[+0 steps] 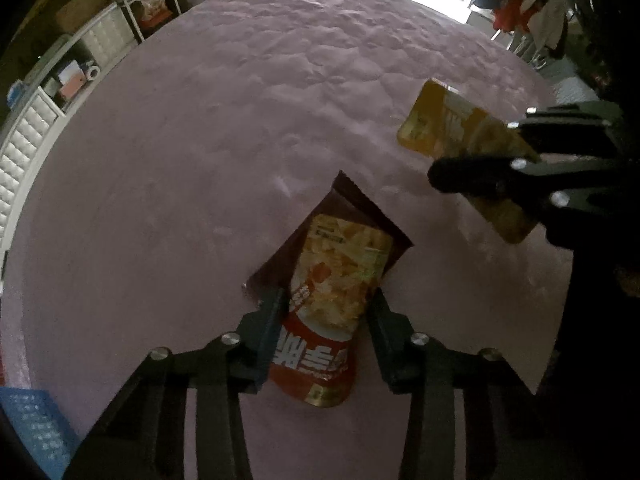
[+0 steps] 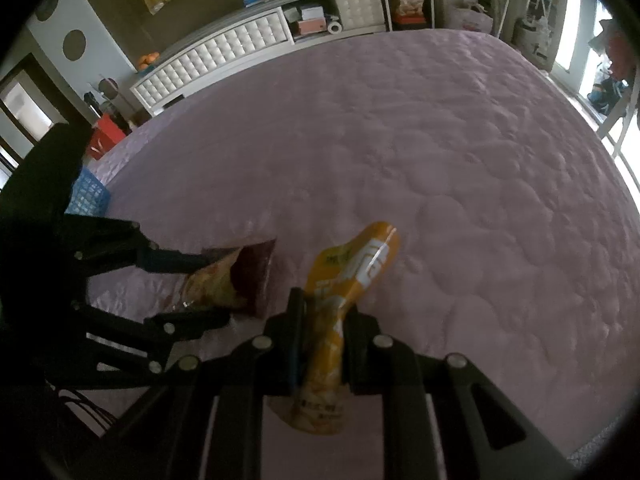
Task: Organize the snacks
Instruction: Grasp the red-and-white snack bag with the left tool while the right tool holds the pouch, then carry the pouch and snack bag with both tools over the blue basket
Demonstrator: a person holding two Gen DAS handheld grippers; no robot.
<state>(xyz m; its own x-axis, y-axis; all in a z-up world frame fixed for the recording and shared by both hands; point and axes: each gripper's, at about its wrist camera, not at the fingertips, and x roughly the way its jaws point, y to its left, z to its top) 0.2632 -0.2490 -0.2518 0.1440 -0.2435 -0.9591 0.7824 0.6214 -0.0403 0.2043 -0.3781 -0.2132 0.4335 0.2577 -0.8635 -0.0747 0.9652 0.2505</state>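
On the wide pink quilted bed (image 1: 240, 128), which fills most of both views, I have only a handful of things to work with, and the coming move turns on how one packet lies between the fingers of my left tool.

A blue slotted basket (image 2: 90, 196) sits at the bed's edge on my left side, well apart from the packets; I judge it the likely home for the snacks.

The dark maroon packet (image 1: 362, 210) lies flat on the bed, and the red-and-orange chips packet (image 1: 340, 292) rests partly on top of it. Its long axis runs away from me, roughly in line with the left tool (image 1: 326, 300), tilted a little to the right at its far end. The fingers stand on either side of its middle, across its narrow width, the left one against its edge and the right one close beside it; whether both are pressing I cannot tell for sure.

The right tool (image 2: 322, 312) is closed on the yellow snack packet (image 2: 352, 272), held clear of the bed, just to the right of the other two.

The left hand is plainly the nearer one for the red-and-orange chips packet. I would watch that the maroon one underneath is not dragged along.
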